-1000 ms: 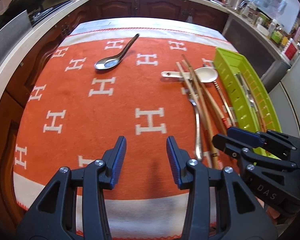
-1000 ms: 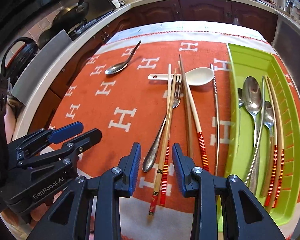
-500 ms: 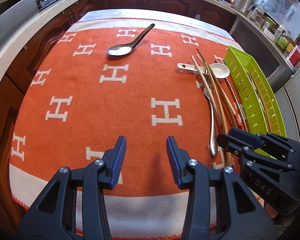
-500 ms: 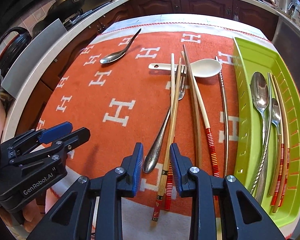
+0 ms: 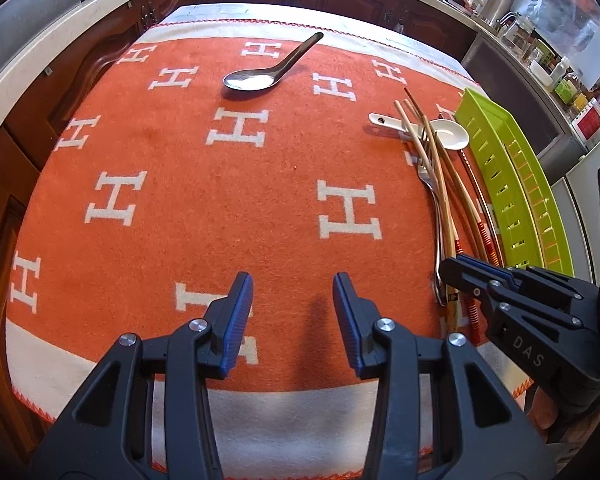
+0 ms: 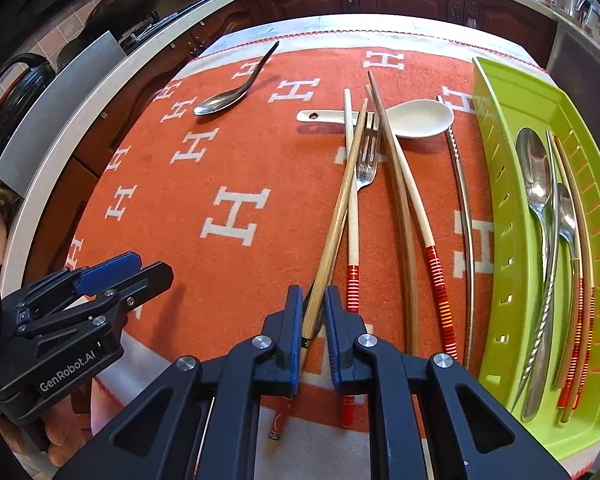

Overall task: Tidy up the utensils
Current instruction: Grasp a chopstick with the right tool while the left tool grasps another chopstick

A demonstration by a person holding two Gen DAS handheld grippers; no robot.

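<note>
Bamboo chopstick (image 6: 336, 232): light, stiff, smooth; right gripper (image 6: 313, 320) jaws closing around its handle end. Left gripper (image 5: 292, 312) spread, empty.

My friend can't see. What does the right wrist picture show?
The right tongs are closing around a wooden chopstick that lies across a fork on an orange cloth. More chopsticks and a white spoon lie nearby; a green tray on the right holds spoons and chopsticks. The left tongs wait at the left.
</note>
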